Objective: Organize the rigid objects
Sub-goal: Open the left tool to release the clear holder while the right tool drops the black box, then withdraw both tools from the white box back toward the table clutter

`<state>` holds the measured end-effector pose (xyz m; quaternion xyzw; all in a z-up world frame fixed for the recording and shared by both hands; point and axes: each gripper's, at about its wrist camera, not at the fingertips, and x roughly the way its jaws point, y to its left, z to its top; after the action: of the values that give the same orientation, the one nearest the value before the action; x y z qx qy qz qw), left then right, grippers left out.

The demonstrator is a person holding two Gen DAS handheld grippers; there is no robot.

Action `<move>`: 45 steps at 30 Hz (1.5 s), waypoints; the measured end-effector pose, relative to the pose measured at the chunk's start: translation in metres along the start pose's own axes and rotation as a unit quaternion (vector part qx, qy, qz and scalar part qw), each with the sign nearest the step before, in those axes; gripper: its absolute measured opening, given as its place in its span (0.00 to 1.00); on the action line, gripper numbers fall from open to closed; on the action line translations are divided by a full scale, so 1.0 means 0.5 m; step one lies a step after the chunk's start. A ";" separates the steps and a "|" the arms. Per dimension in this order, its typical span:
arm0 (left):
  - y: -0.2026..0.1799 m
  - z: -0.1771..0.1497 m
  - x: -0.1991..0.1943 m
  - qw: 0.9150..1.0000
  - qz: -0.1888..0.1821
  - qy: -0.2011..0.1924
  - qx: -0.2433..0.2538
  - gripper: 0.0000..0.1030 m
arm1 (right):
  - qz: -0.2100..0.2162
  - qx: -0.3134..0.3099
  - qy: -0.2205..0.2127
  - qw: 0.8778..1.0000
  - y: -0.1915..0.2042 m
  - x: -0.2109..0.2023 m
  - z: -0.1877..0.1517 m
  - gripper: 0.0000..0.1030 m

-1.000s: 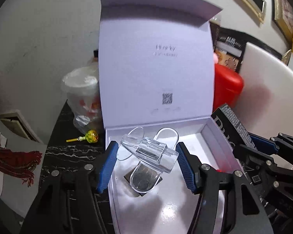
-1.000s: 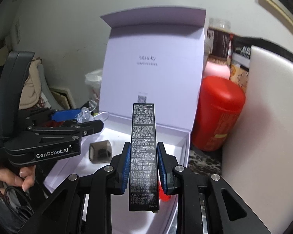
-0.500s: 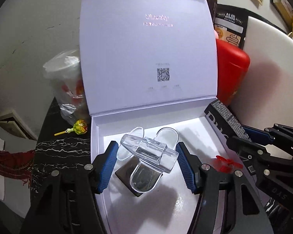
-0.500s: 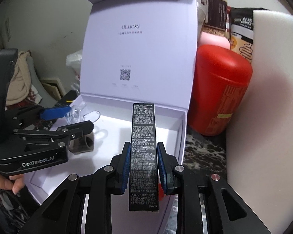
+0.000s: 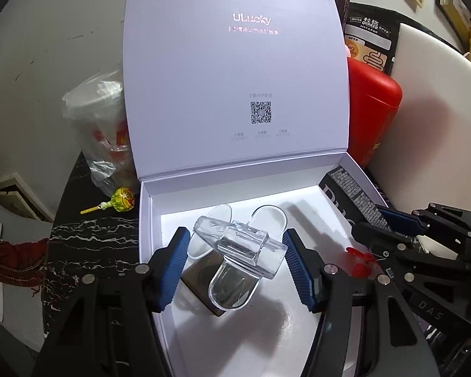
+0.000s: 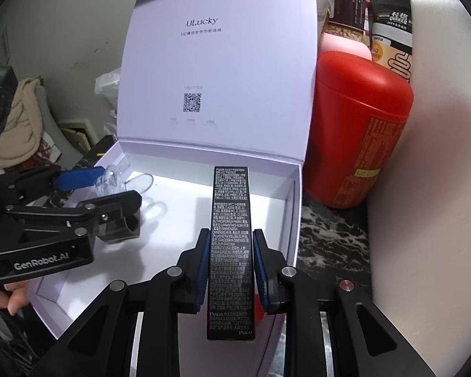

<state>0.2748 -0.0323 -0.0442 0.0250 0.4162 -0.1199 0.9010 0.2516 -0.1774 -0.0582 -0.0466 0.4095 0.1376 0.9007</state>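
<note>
A white gift box [image 5: 147, 220] with its lid up stands open on the dark marble table; it also shows in the right wrist view [image 6: 293, 207]. My left gripper [image 5: 235, 260] is shut on a clear plastic piece [image 5: 238, 245] and holds it over the box floor, above a small dark block [image 5: 201, 278]. My right gripper [image 6: 230, 270] is shut on a long black Puco carton [image 6: 230, 235], held lengthwise over the box's right side. The carton [image 5: 351, 198] and right gripper [image 5: 424, 251] show at the right of the left wrist view.
A red canister [image 6: 361, 125] stands right of the box, with a white foam slab [image 6: 430, 157] beyond it. Jars and an oat bag [image 6: 389, 28] stand behind. A bagged cup [image 5: 100, 132] and a lollipop [image 5: 119, 201] lie left of the box.
Both grippers have moved forward and down toward the open box, so it looms larger. Their holds on the clear piece and the black carton are unchanged.
</note>
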 end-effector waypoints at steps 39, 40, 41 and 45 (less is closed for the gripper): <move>-0.026 0.027 -0.201 0.998 0.035 -0.056 0.013 0.78 | -0.035 -0.003 -0.067 0.997 0.016 -0.196 0.016 0.56; -0.027 0.027 -0.210 0.998 0.033 -0.058 0.012 0.78 | -0.037 -0.003 -0.070 0.997 0.018 -0.206 0.016 0.56; -0.028 0.027 -0.220 0.998 0.032 -0.060 0.012 0.78 | -0.037 -0.003 -0.072 0.997 0.020 -0.215 0.015 0.56; -0.041 0.022 -0.261 0.997 0.032 -0.072 0.018 0.78 | -0.042 0.001 -0.079 0.996 0.024 -0.248 0.008 0.56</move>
<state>0.1969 -0.0283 0.0629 0.0462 0.3475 -0.1001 0.9312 0.1734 -0.1908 0.0380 -0.0522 0.3351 0.1022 0.9352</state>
